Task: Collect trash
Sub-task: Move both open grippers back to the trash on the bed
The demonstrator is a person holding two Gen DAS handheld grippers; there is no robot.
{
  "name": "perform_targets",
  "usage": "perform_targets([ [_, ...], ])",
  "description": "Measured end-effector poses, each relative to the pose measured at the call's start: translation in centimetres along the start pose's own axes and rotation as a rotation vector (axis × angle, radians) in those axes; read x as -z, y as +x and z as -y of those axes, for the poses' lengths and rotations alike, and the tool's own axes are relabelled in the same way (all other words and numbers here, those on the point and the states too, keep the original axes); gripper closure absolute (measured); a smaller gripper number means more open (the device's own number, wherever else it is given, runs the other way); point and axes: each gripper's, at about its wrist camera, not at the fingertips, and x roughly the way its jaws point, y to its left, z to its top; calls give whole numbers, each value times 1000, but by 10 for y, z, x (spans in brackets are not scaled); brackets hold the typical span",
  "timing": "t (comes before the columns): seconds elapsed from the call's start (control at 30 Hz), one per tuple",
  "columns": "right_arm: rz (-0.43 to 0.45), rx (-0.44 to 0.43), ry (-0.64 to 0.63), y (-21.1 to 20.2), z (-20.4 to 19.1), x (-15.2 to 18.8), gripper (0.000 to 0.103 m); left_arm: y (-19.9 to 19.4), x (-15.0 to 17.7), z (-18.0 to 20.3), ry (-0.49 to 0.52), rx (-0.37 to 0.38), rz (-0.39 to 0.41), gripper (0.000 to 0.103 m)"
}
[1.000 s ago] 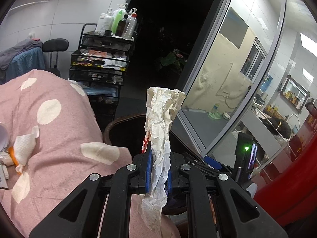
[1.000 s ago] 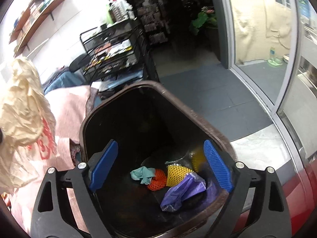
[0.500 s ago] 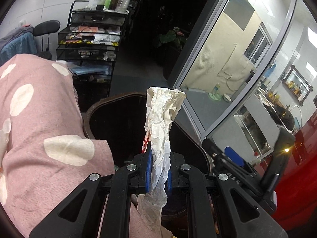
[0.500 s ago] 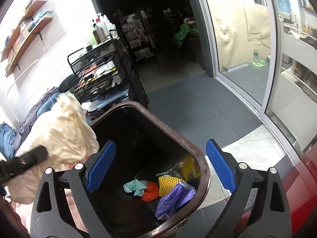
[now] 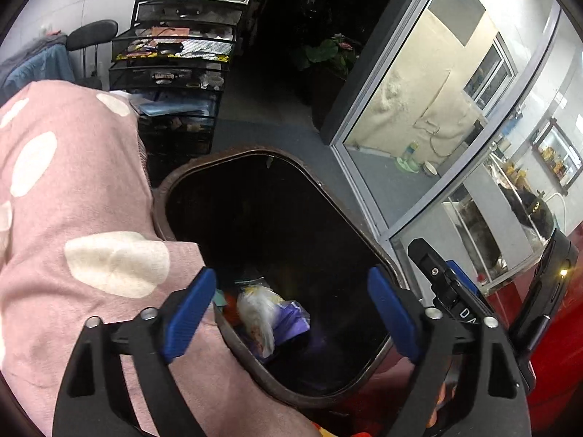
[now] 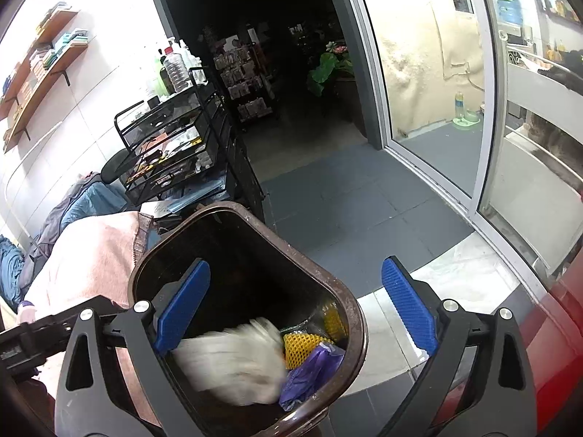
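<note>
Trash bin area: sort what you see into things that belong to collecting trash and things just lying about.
Part of the job:
- brown trash bin
- crumpled paper, blurred, inside the bin
- purple bag and yellow netting in the bin
- left gripper and right gripper, both open over the bin

Just lying about:
- pink spotted blanket
- black wire cart
- bottles on the cart
- potted plant

Paper wad [image 6: 237,360] blurred (mid-fall, prob.).

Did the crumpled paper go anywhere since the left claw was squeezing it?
Yes. The crumpled paper left the left claw, which is open now, and went down past the bin's brown rim, inside beside the purple bag.
</note>
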Motion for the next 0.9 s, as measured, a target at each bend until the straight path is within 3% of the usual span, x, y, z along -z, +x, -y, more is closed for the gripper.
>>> perform_targets([
  [0.2,-1,-5,-1,1,-2,-1,8,-13,-1,3,26,-19,35,10],
  [0.47,0,-49,-18,1,-10,2,7,-59,8,4,47,-85,199,6],
  [0.67,22,-91,-73,-5,-28,4,7,-91,18,5,107,-179,295,6],
  [0.9,48,-125,-147,-15,-57,9,6,-122,30,-15,50,-196,370,5],
])
